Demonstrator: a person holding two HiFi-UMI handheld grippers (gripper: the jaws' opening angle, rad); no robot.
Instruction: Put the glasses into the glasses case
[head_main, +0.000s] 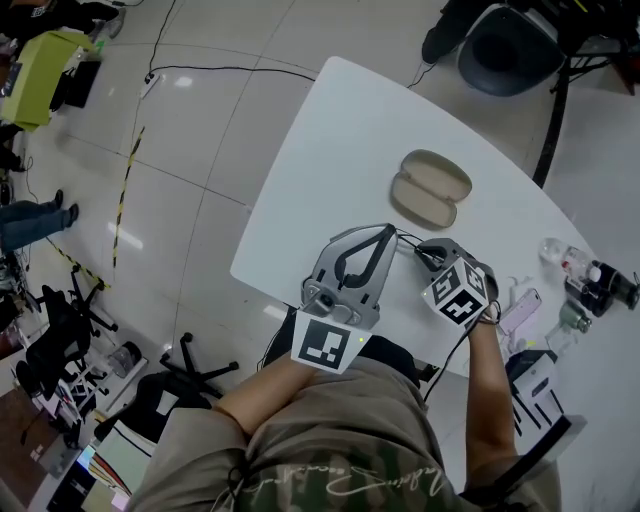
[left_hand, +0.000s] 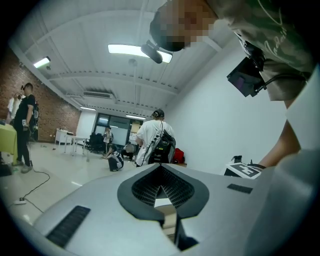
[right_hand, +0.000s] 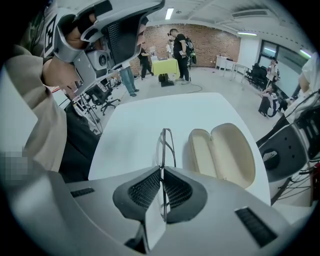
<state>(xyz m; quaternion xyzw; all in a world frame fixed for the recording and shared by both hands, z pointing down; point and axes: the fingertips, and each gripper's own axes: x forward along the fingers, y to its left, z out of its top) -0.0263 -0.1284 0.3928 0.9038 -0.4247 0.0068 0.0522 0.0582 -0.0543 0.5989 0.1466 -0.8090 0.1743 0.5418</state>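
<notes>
Glasses (right_hand: 167, 145) are pinched between the jaws of the right gripper (right_hand: 161, 170). The jaws are pressed together on the thin frame. The frame is folded and seen edge-on, and it sticks out straight ahead of the jaw tips, above the white table (head_main: 330, 150). From the head view I cannot make out the glasses clearly.

Ahead of this gripper and a little to its right lies the case (right_hand: 225, 155). It is open, with both cream halves facing up, and it rests flat on the table, apart from the glasses. Nothing is inside it.

The left gripper (left_hand: 161, 169) is just beside the right one, on its left. Its jaws meet at the tips and I see nothing held between them. It points up and outward toward the room, where several people (left_hand: 152, 142) stand or sit well beyond it.

In the head view both grippers are near the table edge closest to the person, and the case (head_main: 430, 187) is farther out in front of them. To the right of the right gripper (head_main: 428, 250) there are a pink phone (head_main: 520, 312) and some small bottles (head_main: 590, 285).
</notes>
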